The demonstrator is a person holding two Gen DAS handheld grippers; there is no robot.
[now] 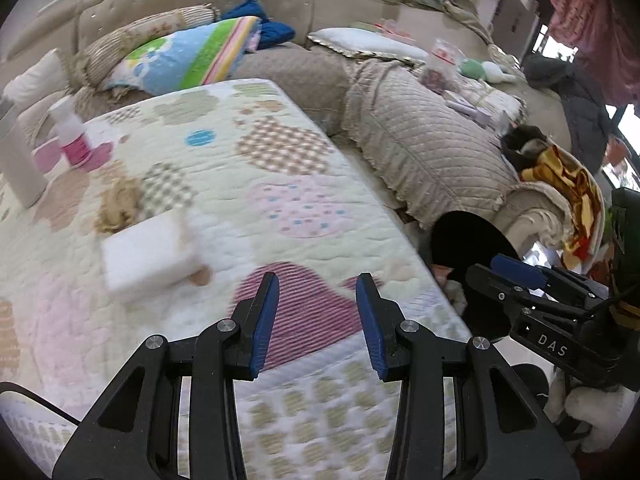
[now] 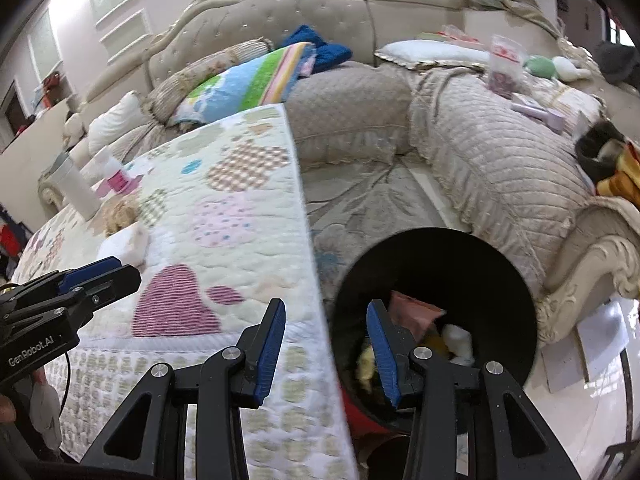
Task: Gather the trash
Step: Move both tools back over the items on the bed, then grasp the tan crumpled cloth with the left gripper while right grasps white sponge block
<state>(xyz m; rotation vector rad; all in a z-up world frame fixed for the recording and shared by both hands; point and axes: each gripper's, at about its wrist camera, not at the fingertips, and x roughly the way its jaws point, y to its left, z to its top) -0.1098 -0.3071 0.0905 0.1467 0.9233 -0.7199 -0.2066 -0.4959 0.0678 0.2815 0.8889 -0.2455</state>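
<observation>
A black trash bin stands on the floor just right of the quilt-covered table; pink, yellow and white scraps lie inside it. My right gripper is open and empty, hovering over the table edge and the bin's left rim. My left gripper is open and empty above the table's near right part, over a maroon heart patch. A white block lies on the quilt, left of and beyond the left gripper; it also shows in the right wrist view. The bin shows in the left wrist view.
A white cylinder and a pink-and-white bottle stand at the table's far left. A beige sofa wraps around behind, with pillows, a striped blanket and a plastic bag. Papers lie on the floor right of the bin.
</observation>
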